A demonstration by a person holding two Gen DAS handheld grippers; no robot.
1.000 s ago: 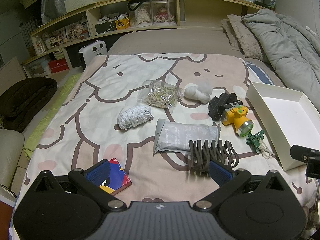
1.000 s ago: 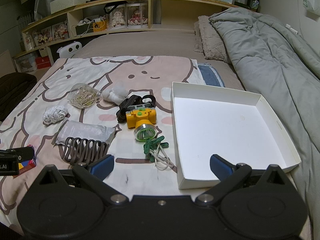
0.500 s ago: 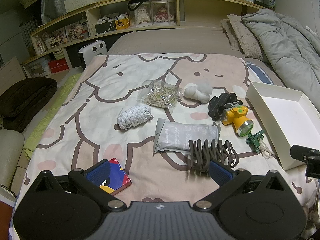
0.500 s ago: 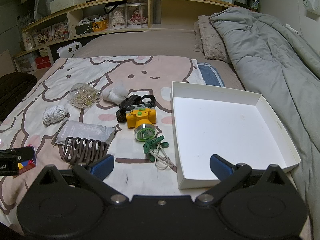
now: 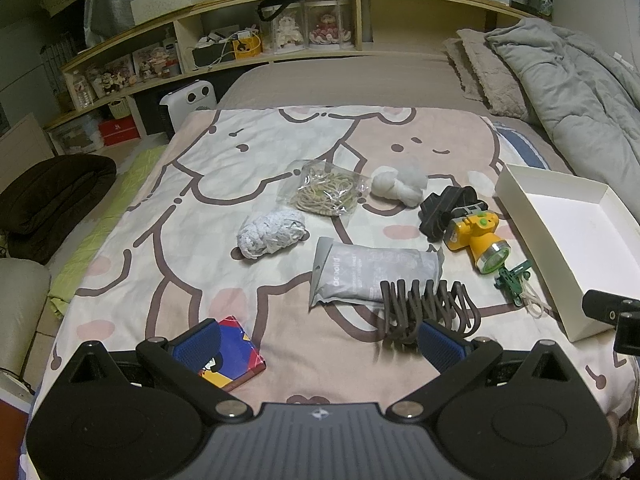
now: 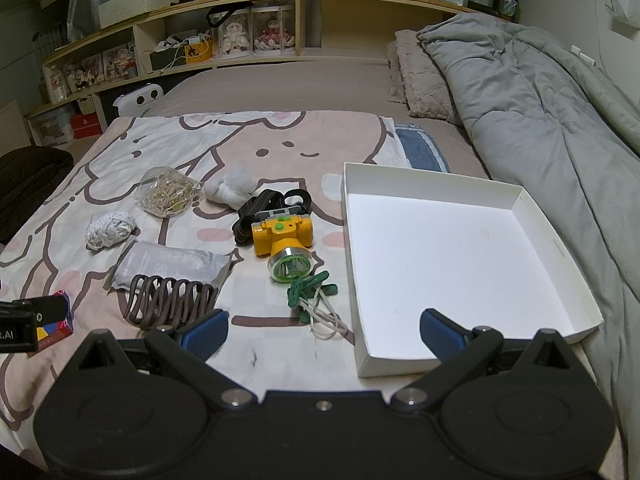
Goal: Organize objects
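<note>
While both the left gripper (image 5: 319, 340) and right gripper (image 6: 323, 330) hover spread and empty, the yellow headlamp (image 6: 285, 238) lies on the bed (image 6: 280, 152) just left of the white box (image 6: 560, 248).

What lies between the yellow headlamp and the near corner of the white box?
In the right wrist view, green clips with pale bands lie between the headlamp and the white box.

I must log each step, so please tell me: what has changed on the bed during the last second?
Nothing visibly changed. Both tools, left and right, hang open and empty over the bed; the white box holds nothing, and the headlamp and other items lie where they were.
</note>
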